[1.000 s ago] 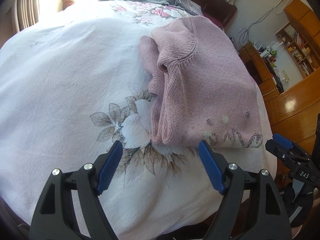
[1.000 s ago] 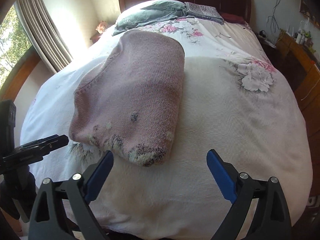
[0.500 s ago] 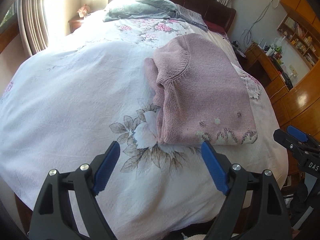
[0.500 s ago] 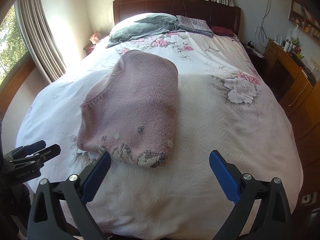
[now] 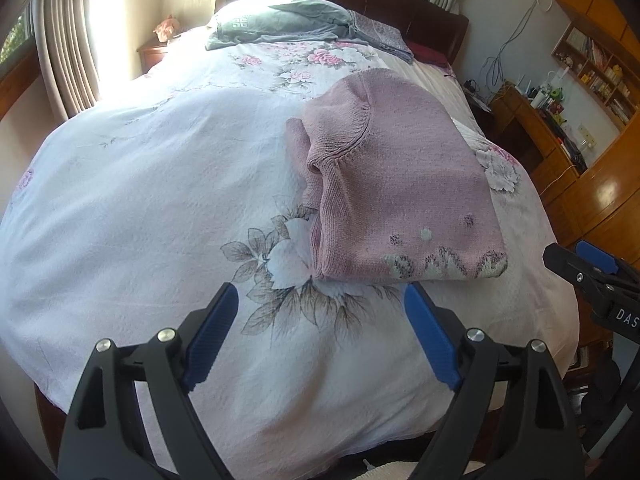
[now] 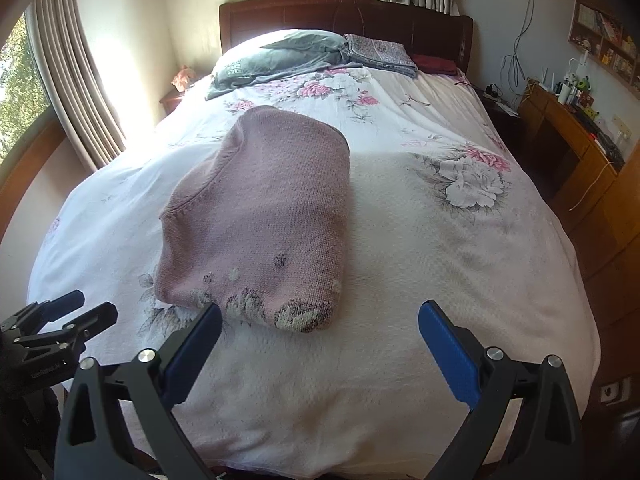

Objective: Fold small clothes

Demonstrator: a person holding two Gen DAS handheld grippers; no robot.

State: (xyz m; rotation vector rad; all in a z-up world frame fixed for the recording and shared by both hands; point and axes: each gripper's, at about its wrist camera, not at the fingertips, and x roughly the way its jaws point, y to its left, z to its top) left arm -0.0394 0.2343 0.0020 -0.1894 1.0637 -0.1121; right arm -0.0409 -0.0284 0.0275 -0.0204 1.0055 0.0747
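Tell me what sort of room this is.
A home bedroom, most likely: a bed with a floral cover and dark wooden headboard, a pillow at its head, curtained windows. A folded pink sweater lies on it.

A folded pink knitted sweater (image 6: 260, 216) lies on the white bed cover with flower print (image 6: 440, 260). The right black tongs with blue pads (image 6: 320, 316) hang wide apart above the cover, holding nothing.

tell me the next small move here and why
Probably keep both tools clear and leave it. The pink sweater lies as a compact folded bundle on the floral bedspread, with the left tool and right tool both open, empty and short of its hem. At most, the sleeve edge poking out on its left could be tucked in.
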